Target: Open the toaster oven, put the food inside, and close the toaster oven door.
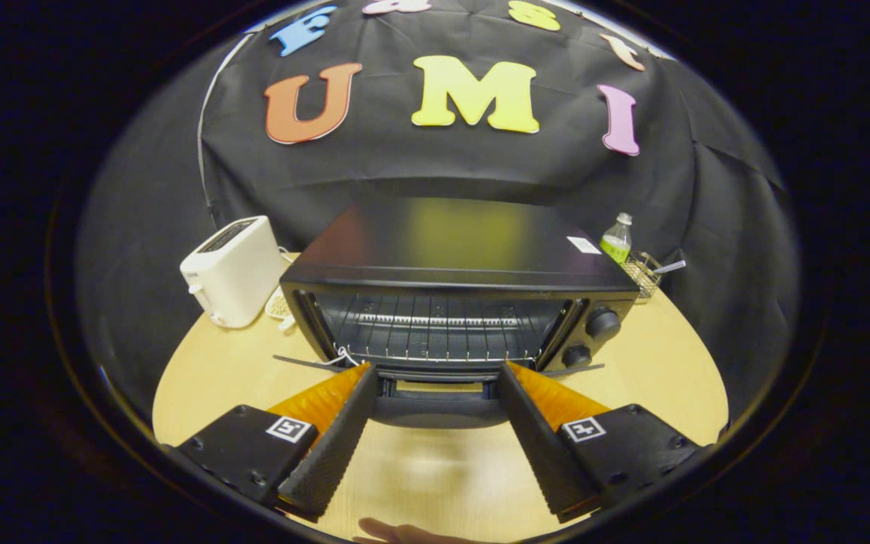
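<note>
The hand-held gripper (pixel 439 378) is spread wide, holding nothing, its fingertips at the lowered door (pixel 439 408) of the black toaster oven (pixel 458 264). The oven stands open on the wooden surface (pixel 669 363), beside a white toaster (pixel 232 270).

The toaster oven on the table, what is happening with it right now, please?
A person is holding a gripper in front of the toaster oven. Its fingers are spread wide and hold nothing. The oven door hangs open and lies between the fingertips; the rack inside looks empty. A white toaster stands beside the oven, and a bottle and a wire basket stand on the other side. I see no food.
</note>
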`<state>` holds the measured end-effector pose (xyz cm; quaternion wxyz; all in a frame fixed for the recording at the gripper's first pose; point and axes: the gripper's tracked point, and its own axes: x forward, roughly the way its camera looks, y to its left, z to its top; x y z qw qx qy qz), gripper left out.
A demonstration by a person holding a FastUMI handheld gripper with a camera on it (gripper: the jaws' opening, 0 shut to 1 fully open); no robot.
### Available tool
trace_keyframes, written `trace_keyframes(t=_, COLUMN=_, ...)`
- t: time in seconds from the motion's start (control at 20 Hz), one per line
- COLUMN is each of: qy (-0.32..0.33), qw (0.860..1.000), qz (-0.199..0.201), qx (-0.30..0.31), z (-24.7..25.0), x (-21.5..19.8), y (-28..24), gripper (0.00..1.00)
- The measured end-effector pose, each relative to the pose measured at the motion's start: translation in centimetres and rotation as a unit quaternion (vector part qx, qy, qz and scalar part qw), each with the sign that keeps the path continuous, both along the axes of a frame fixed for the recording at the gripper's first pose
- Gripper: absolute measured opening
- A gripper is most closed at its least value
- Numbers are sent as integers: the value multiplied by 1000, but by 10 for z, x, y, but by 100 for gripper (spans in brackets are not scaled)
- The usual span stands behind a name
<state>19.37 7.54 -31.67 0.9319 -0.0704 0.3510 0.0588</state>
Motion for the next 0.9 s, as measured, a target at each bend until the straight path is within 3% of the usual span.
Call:
trace_keyframes(t=0.35, qy=52, qw=999, qz=-5, qx=-13, z=-49, x=-54, y=-12, gripper=100)
trace_keyframes(t=0.65, qy=108, qw=993, qz=-37, qx=41, z=-92, x=-78, y=-25, gripper=100)
trace_keyframes(t=0.75, qy=93, qw=994, qz=-27, qx=50, z=-88, x=-72, y=-27, gripper=100)
trace_keyframes(t=0.9, qy=123, qw=989, qz=-1, qx=82, z=-83, x=-87, y=-17, gripper=100)
